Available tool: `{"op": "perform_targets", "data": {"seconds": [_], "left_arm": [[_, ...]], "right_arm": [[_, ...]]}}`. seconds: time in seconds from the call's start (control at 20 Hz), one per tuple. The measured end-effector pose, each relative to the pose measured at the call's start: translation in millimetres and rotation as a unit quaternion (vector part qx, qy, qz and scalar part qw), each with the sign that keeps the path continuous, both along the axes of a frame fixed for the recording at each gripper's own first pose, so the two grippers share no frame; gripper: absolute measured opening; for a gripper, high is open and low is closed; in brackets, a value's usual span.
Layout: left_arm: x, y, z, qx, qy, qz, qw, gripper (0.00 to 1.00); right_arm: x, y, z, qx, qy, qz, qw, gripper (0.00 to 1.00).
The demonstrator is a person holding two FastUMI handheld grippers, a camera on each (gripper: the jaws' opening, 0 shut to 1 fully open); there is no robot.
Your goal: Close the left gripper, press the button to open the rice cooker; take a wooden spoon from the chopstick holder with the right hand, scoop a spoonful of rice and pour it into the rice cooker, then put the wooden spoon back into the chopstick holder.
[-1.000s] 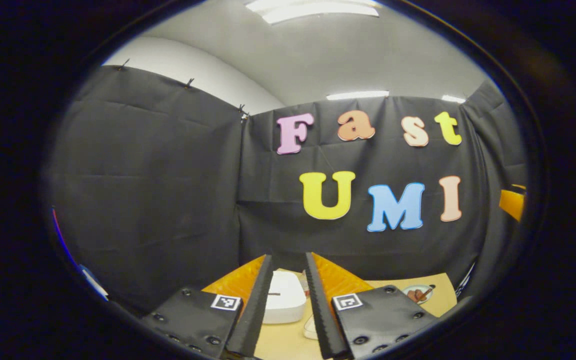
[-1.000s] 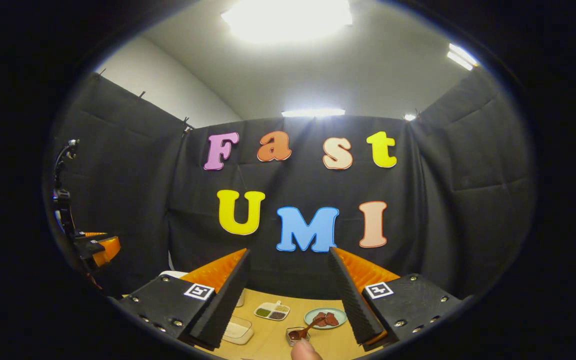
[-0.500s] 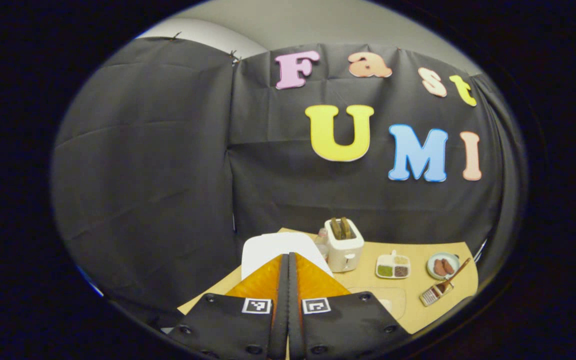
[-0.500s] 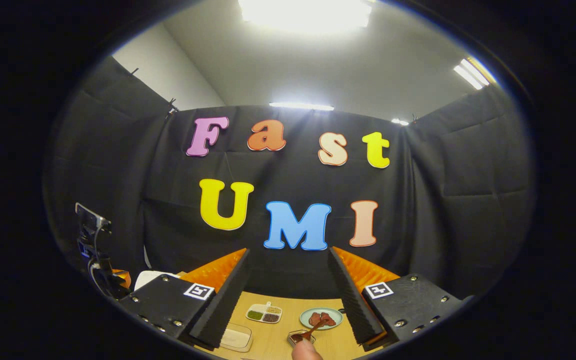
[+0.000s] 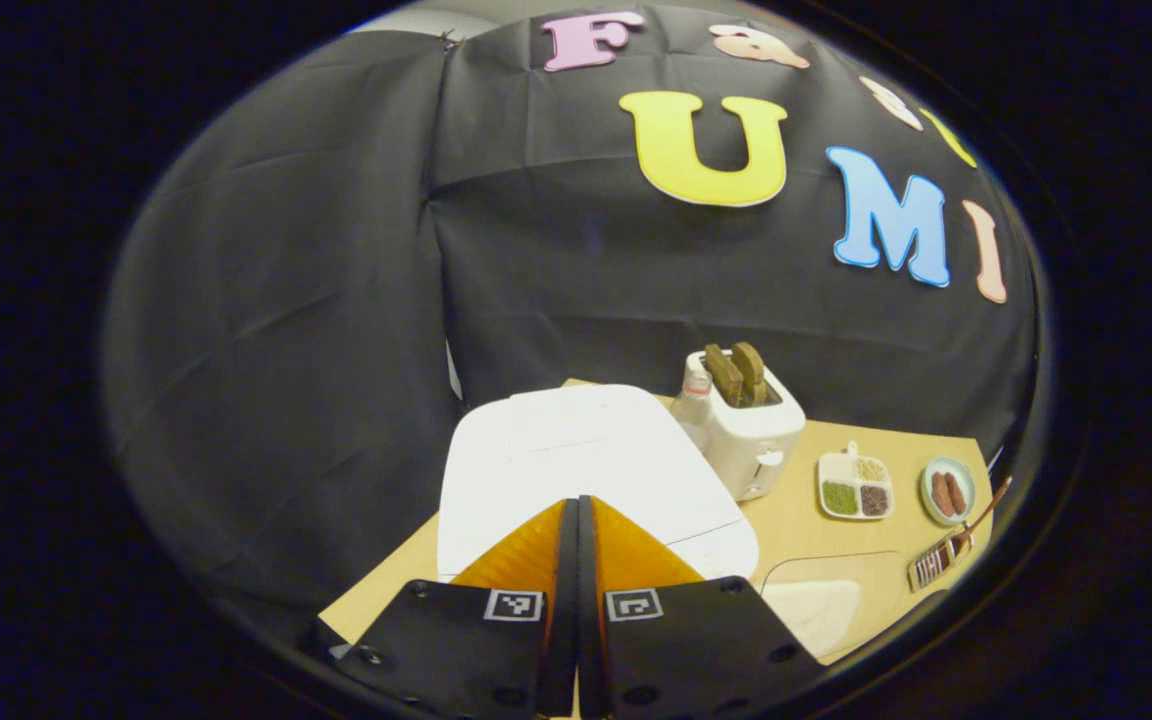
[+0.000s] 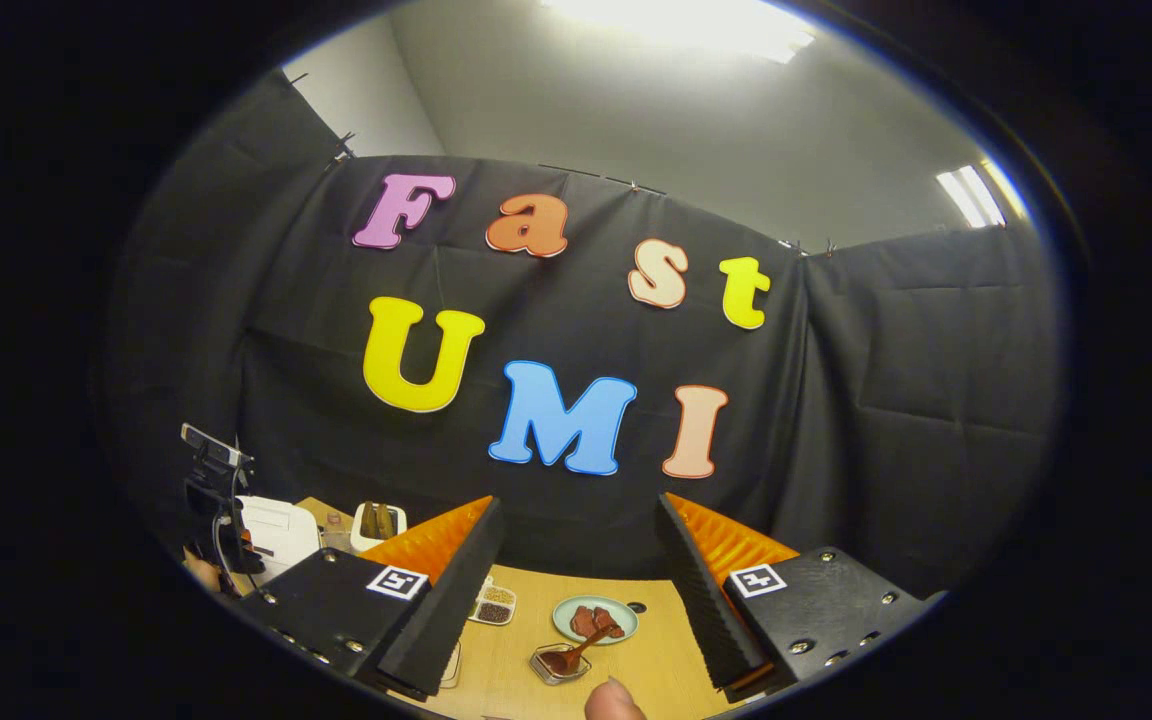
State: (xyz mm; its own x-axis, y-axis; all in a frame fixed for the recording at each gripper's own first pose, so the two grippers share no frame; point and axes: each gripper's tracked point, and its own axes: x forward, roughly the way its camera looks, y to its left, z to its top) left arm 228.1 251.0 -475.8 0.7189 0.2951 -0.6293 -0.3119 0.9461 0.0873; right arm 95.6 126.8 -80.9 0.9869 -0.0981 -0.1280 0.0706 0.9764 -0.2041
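Pressed flat together, the left gripper's jaws form one blunt wedge poised above the white rice cooker, whose lid is down at the table's left end. That lid button should be stiff and springy, I'd judge, so a firm push with the closed tip suits it; the button itself I cannot make out. Over on the other side, the right gripper hangs with jaws spread wide and empty, and between them sits the wooden spoon, leaning in its small chopstick holder near a plate. Light, rigid, a bit slick, that spoon — best pinched on the upper handle, clear of the holder's rim.
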Motion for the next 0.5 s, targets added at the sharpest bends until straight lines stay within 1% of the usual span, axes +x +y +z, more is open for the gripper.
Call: {"op": "perform_targets", "data": {"seconds": [0.1, 0.15, 0.25, 0.3, 0.35, 0.4, 0.45, 0.5], "left_arm": [[10, 5, -16, 0.003, 0.008, -0.003, 1.000, 0.09], [11, 6, -26, 0.003, 0.016, -0.004, 1.000, 0.07], [6, 6, -47, -0.008, 0.049, 0.000, 0.999, 0.07], [8, 5, -43, -0.006, 0.034, 0.002, 0.999, 0.09], [8, 7, -43, -0.010, 0.041, 0.006, 0.999, 0.07], [7, 6, -41, -0.016, 0.048, 0.007, 0.999, 0.09], [6, 6, -38, -0.025, 0.048, 0.011, 0.998, 0.08], [9, 7, -29, -0.031, 0.034, 0.016, 0.999, 0.10]], "right_arm": [[3, 2, -2, 0.003, 0.006, -0.002, 1.000, 0.94], [5, 2, -2, -0.001, 0.008, -0.003, 1.000, 0.94], [5, 1, 1, -0.008, 0.003, -0.005, 1.000, 0.94], [5, 2, 3, -0.008, 0.000, -0.006, 1.000, 0.94], [5, 2, 3, -0.008, 0.000, -0.006, 1.000, 0.94], [3, 4, 1, -0.007, 0.000, -0.006, 1.000, 0.94], [2, 6, 3, -0.005, -0.001, -0.005, 1.000, 0.94], [0, 7, 5, -0.004, -0.003, -0.004, 1.000, 0.94]]}}
